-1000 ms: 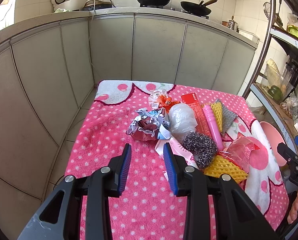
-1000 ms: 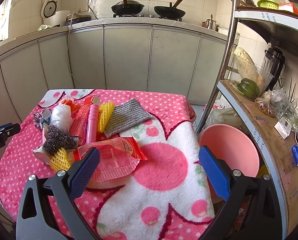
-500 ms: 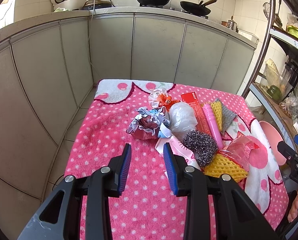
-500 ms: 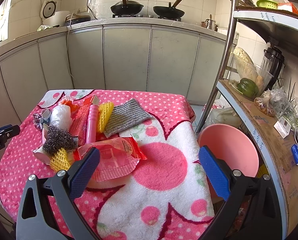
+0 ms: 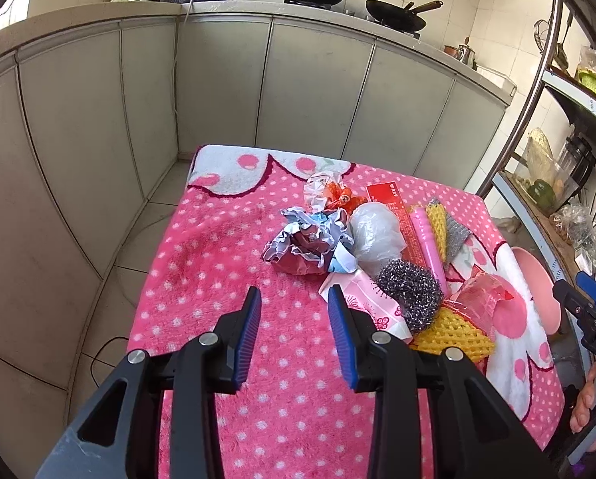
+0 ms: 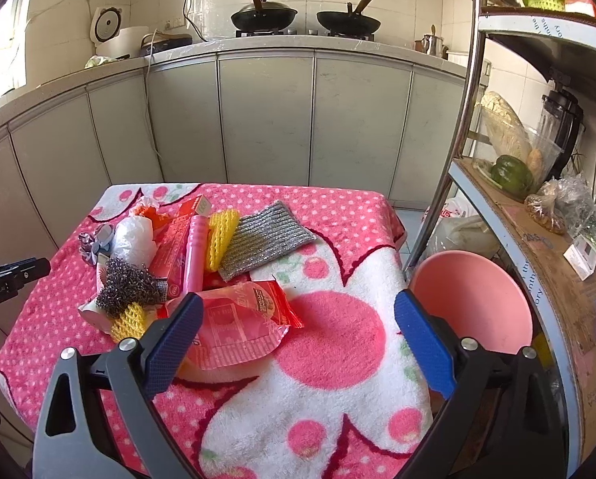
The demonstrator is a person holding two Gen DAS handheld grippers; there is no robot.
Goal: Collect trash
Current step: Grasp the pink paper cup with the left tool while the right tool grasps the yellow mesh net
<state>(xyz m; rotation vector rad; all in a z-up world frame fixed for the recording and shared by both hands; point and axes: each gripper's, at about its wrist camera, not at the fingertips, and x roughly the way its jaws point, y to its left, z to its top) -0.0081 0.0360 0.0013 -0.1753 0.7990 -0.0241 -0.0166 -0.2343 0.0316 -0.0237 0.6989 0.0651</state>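
A heap of trash lies on the pink dotted cloth (image 5: 202,279): a crumpled foil wrapper (image 5: 310,241), a white plastic bag (image 5: 376,235), a steel wool ball (image 5: 412,287), yellow foam netting (image 5: 451,335), a pink tube (image 6: 196,253) and a red snack packet (image 6: 238,321). My left gripper (image 5: 294,329) hovers just short of the crumpled wrapper, its jaws opening with nothing between them. My right gripper (image 6: 298,339) stands wide open above the cloth, its left finger over the red packet. A pink bin (image 6: 471,299) sits at the table's right edge.
A grey scouring cloth (image 6: 262,245) and a red box (image 6: 178,235) lie among the trash. A metal shelf rack (image 6: 461,127) with vegetables and a blender stands at the right. Grey kitchen cabinets (image 5: 310,92) run behind the table.
My left gripper's jaws have spread slightly wider. The right gripper and the trash have not moved.
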